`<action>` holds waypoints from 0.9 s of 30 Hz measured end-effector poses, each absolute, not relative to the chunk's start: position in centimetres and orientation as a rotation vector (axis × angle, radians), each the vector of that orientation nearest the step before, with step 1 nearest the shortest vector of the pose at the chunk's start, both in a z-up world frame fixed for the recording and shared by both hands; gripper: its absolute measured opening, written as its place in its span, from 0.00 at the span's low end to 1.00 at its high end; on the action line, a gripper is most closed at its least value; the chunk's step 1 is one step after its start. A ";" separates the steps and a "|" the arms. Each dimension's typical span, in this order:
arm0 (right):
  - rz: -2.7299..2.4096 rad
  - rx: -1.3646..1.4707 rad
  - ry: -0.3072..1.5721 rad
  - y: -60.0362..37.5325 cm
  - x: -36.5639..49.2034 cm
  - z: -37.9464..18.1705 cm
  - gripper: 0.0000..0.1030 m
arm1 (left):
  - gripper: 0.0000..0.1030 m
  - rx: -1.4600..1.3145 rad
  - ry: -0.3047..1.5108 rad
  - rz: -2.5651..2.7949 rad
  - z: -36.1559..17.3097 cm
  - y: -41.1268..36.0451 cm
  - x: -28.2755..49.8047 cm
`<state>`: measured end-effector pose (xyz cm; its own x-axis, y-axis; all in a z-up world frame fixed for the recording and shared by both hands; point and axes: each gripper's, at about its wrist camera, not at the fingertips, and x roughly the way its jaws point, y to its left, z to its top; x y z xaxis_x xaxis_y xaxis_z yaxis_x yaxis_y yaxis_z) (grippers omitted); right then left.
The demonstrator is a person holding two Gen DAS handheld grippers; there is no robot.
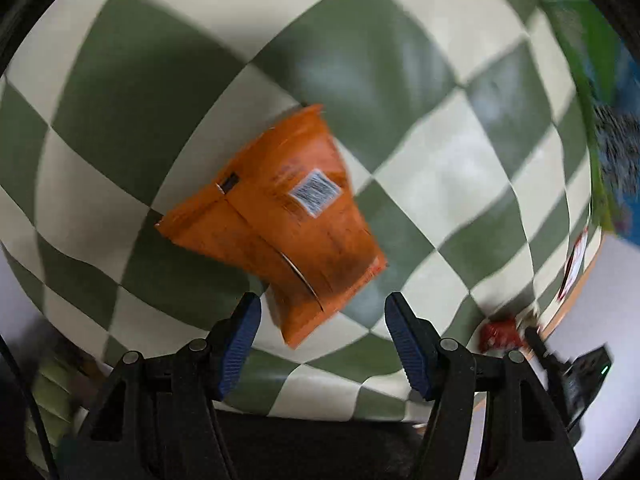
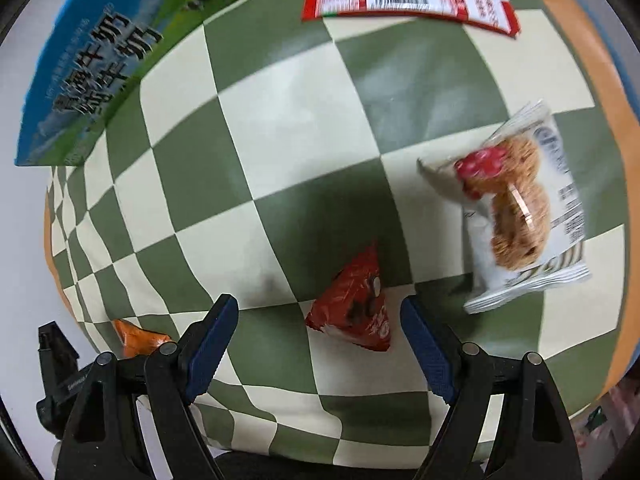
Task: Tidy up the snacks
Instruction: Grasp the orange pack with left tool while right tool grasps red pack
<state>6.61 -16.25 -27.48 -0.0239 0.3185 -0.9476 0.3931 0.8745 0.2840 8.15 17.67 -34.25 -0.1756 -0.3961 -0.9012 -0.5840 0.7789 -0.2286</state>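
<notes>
Checkered cloth (image 1: 432,184), orange packet (image 1: 280,220) ahead of fingers (image 1: 240,344)

so the whole surface was covered by a green and cream checkered cloth (image 2: 304,128), glossy enough to catch some light in spots. there was a dark smudge (image 2: 266,286) on one cream square near the bottom of the right wrist view. under the cloth an orange-brown tabletop (image 2: 600,52) edge peeked out along the right side. past the table edge it was just pale floor (image 1: 612,292), all blurry.
</notes>
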 end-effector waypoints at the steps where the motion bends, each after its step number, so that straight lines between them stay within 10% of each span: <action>1: -0.066 0.560 1.626 -16.0 6.5 -27.8 0.83 | 0.61 -0.784 1.801 0.219 -34.7 17.8 8.2; 10: -0.074 0.559 1.626 -15.6 6.7 -28.8 0.82 | 0.61 -0.583 1.686 0.172 -33.8 13.9 13.0; 20: -0.076 0.499 1.617 -14.5 5.7 -29.6 0.43 | 0.61 -0.298 1.659 0.135 -34.0 8.0 16.6; 27: -0.012 0.403 1.595 -12.1 5.7 -29.1 0.41 | 0.60 -0.080 1.582 0.027 -33.3 2.8 17.7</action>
<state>5.71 -12.11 -29.05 -0.0099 0.2479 -0.9687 0.2628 0.9354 0.2367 17.65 2.77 -33.28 -0.0110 -0.0338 -0.9994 -0.0684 0.9971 -0.0330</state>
